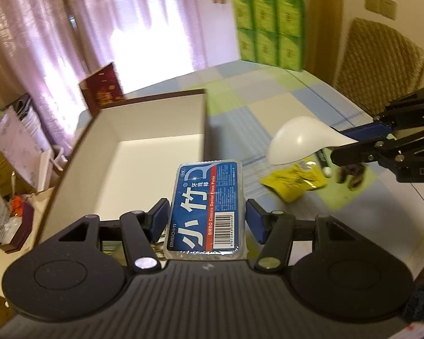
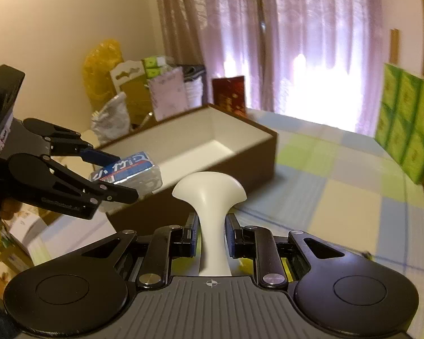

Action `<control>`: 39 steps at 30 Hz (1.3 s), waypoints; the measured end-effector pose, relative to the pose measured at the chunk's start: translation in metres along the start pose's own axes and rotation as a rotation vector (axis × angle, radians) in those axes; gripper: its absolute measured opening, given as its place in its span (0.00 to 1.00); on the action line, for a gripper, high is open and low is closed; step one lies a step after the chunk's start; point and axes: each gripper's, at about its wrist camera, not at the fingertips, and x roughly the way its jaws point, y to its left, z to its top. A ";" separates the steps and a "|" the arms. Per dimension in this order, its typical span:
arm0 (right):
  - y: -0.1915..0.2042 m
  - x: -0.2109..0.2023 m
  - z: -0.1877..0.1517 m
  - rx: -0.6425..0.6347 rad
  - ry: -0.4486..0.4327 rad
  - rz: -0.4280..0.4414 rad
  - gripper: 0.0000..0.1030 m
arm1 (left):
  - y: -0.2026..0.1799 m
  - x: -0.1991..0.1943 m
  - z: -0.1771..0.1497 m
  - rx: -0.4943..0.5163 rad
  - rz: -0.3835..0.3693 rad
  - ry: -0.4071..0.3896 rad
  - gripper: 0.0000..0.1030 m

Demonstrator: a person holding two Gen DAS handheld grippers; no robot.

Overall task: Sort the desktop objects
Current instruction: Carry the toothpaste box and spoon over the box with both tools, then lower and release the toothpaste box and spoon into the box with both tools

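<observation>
The left gripper (image 1: pixel 206 217) has its jaws clamped on the floss pick pack (image 1: pixel 209 206), long axis toward 12 o'clock, at the near edge of the open box (image 1: pixel 144 130). The right gripper (image 2: pixel 211 234) pinches the white spoon (image 2: pixel 210 197), farther off; the box lies at its 11 o'clock.

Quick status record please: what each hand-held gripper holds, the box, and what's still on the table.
left hand-held gripper: shut on dental floss picks pack, held above the box's near edge
right hand-held gripper: shut on white spoon, by its handle
open box: brown outside, white inside, nothing visible in it
still on table: yellow packet
backdrop: green tissue packs
</observation>
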 end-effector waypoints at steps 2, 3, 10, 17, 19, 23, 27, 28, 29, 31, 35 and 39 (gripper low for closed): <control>0.009 0.010 0.010 -0.010 -0.001 0.017 0.16 | 0.015 -0.002 0.000 -0.020 0.020 -0.001 0.53; 0.013 0.015 0.015 -0.013 -0.001 0.025 0.16 | 0.023 -0.002 0.000 -0.029 0.030 0.000 0.53; 0.048 0.067 0.053 -0.027 0.022 0.034 0.16 | 0.077 0.013 0.003 -0.073 0.087 0.016 0.53; 0.070 0.136 0.089 -0.008 0.053 -0.022 0.16 | 0.121 0.044 0.011 -0.103 0.090 0.045 0.53; 0.071 0.159 0.095 0.019 0.072 -0.051 0.16 | 0.132 0.054 0.012 -0.114 0.088 0.050 0.53; 0.065 0.192 0.102 0.076 0.106 -0.092 0.16 | 0.152 0.074 0.014 -0.143 0.078 0.067 0.48; 0.054 0.218 0.102 0.108 0.142 -0.145 0.16 | 0.165 0.100 0.018 -0.157 0.051 0.093 0.22; 0.051 0.227 0.101 0.120 0.159 -0.158 0.16 | 0.167 0.108 0.018 -0.160 0.045 0.107 0.22; 0.046 0.235 0.100 0.129 0.179 -0.165 0.16 | 0.169 0.117 0.017 -0.167 0.045 0.126 0.22; 0.040 0.248 0.099 0.135 0.205 -0.181 0.16 | 0.173 0.133 0.015 -0.173 0.036 0.158 0.22; 0.032 0.260 0.097 0.147 0.241 -0.188 0.16 | 0.177 0.145 0.010 -0.187 0.020 0.186 0.22; 0.034 0.267 0.096 0.135 0.258 -0.190 0.16 | 0.178 0.153 0.007 -0.176 0.020 0.206 0.22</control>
